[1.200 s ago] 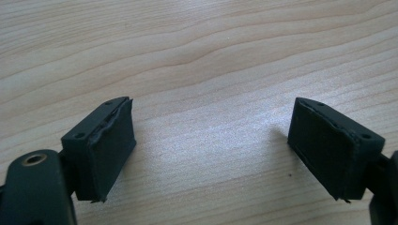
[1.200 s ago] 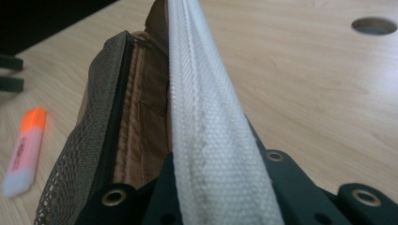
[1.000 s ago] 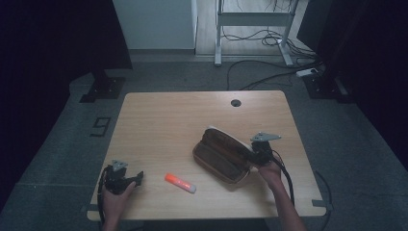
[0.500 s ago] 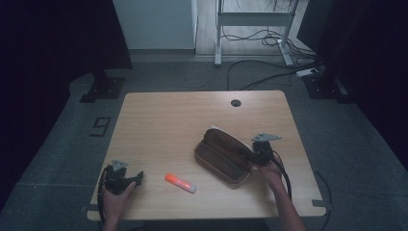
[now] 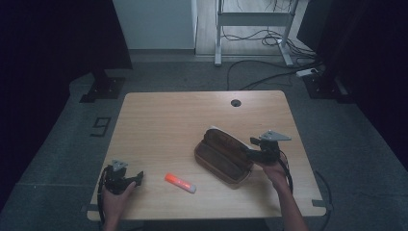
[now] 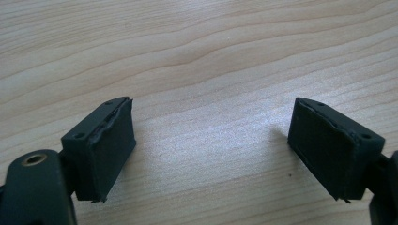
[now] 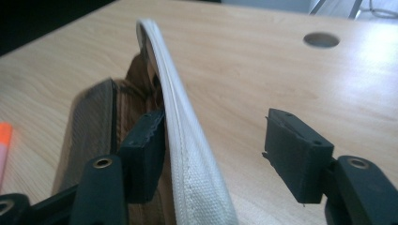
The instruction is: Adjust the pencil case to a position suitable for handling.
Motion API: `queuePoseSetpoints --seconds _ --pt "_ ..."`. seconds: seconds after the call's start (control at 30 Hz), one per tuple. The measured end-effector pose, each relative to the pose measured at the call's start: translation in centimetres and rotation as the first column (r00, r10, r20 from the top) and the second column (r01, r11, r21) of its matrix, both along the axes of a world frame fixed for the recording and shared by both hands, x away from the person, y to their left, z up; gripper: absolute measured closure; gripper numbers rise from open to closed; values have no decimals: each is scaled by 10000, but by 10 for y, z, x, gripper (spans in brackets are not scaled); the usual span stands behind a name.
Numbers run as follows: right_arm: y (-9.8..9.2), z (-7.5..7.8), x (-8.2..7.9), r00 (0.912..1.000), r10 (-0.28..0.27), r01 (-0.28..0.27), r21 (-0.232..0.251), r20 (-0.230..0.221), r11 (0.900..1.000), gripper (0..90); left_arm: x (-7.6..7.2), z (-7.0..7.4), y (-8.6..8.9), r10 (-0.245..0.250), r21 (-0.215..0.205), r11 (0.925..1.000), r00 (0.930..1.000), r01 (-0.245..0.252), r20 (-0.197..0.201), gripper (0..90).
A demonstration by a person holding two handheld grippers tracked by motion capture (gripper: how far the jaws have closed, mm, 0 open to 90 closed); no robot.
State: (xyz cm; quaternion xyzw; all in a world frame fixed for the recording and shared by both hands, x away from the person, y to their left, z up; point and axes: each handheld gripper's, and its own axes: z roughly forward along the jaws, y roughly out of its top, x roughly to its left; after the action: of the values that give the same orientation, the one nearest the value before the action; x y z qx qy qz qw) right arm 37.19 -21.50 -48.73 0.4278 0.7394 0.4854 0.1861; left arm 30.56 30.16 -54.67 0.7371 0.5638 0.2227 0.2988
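Observation:
A brown pencil case [image 5: 222, 155] lies open on the wooden table [image 5: 168, 125], right of centre. My right gripper [image 5: 248, 148] sits at the case's right end. In the right gripper view its jaws have just been opening. The right gripper [image 7: 220, 150] now stands open, with the case's white zip edge [image 7: 187, 140] between the jaws, next to the left pad [image 7: 149, 145] and clear of the right one. An orange marker [image 5: 180, 183] lies near the front edge. My left gripper [image 5: 138, 176] rests at the front left, open over bare wood [image 6: 211, 150].
A round cable hole [image 5: 235, 102] sits near the table's far edge. The marker's orange end [image 7: 3, 140] shows left of the case in the right gripper view. Beyond the table are a dark floor, cables and a desk frame [image 5: 250, 29].
The right gripper's jaws have spread apart at the case's right end, and the hand has barely shifted. The left hand and the marker have stayed where they were.

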Motion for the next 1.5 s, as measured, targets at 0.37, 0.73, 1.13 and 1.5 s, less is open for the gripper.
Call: queuePoseSetpoints --seconds 0.37,0.73,1.13,1.5 --pt "-1 22 -18 9967 -104 70 431 801 9990 333 0 0 0 -3 -2 10000 10000 3 -6 148" --pt "20 29 -30 9934 686 -722 361 917 9967 337 0 0 0 -2 -2 10000 10000 2 -7 148" --pt "56 17 -36 9832 1770 -1766 -120 456 9842 338 0 0 0 -2 1 10000 10000 2 -2 148" --pt "91 0 -43 9702 2408 -2396 -404 266 9700 343 0 0 0 -2 -3 10000 10000 2 -6 148"
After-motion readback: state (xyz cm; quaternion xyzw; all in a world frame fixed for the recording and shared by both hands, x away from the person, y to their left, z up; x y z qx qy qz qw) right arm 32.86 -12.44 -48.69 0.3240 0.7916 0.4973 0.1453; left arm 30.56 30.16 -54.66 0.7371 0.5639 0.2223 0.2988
